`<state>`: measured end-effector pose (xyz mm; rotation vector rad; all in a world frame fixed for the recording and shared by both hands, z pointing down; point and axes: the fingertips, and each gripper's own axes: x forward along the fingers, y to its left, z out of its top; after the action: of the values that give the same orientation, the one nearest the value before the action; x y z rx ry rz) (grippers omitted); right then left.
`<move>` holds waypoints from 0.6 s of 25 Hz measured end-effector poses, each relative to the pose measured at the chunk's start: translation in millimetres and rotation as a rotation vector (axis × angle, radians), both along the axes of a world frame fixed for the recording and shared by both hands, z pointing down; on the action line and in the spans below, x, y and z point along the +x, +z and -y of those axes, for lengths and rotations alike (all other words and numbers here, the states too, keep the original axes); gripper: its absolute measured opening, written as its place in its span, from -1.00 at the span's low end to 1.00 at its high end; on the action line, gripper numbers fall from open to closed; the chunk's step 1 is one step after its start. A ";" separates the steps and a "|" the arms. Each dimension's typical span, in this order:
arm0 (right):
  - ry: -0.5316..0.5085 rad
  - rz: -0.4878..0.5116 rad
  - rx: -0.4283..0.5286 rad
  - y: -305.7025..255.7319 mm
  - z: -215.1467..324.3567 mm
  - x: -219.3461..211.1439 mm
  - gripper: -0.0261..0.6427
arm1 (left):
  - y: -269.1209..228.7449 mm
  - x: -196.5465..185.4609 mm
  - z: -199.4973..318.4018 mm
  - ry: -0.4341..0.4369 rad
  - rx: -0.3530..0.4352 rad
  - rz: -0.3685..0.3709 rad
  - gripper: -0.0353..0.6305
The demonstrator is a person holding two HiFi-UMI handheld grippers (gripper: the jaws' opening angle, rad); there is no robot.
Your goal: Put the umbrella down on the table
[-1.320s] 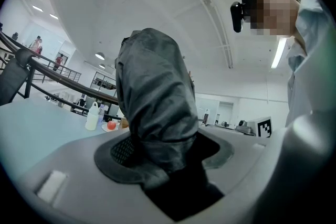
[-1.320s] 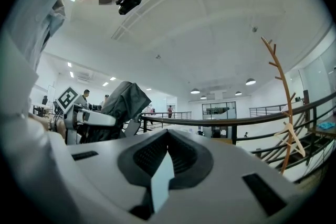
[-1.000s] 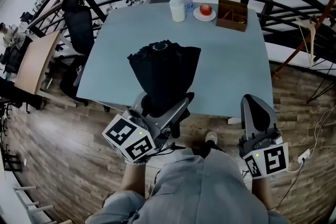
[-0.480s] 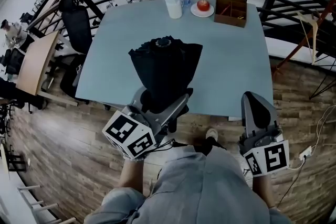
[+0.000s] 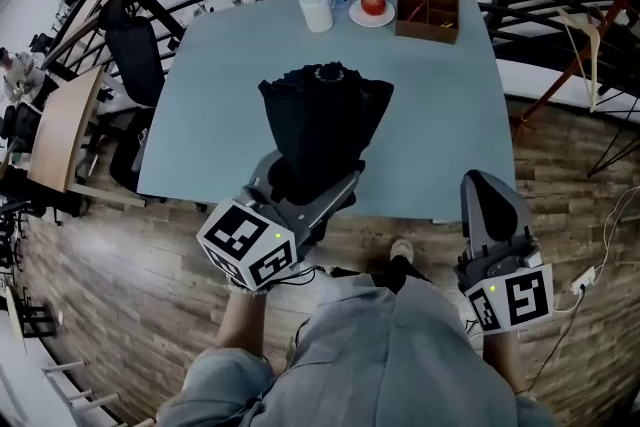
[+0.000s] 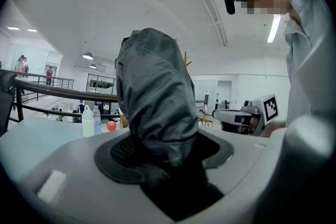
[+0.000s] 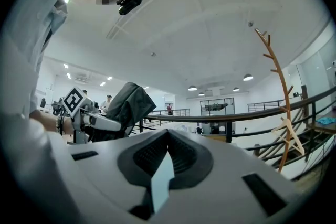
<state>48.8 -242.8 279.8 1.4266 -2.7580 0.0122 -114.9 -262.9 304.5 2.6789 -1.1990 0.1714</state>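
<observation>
The left gripper (image 5: 308, 185) has its jaws set wide and pressed on the lower part of the folded black umbrella (image 5: 325, 115), which is above the near half of the counter (image 5: 445, 115), while the right gripper (image 5: 487, 193) is closed and empty, just off the counter's near edge.
</observation>
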 end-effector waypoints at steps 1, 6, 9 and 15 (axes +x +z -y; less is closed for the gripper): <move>0.003 0.001 -0.002 2.0 3.6 8.0 -0.92 | 3.8 8.9 5.2 0.010 -0.003 0.020 -0.05; 0.030 0.001 -0.024 10.7 7.7 27.1 -0.92 | 21.5 31.0 14.4 0.079 0.000 0.171 -0.05; 0.047 0.001 -0.034 13.6 7.7 32.6 -0.92 | 33.7 39.6 17.5 0.128 -0.003 0.253 -0.05; 0.075 -0.007 -0.055 20.1 7.5 47.2 -0.92 | 60.7 61.5 22.5 0.243 -0.005 0.393 -0.05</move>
<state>96.0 -250.3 299.9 1.5115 -2.6753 0.0837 -53.4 -285.5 365.3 2.8639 -0.9506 0.7669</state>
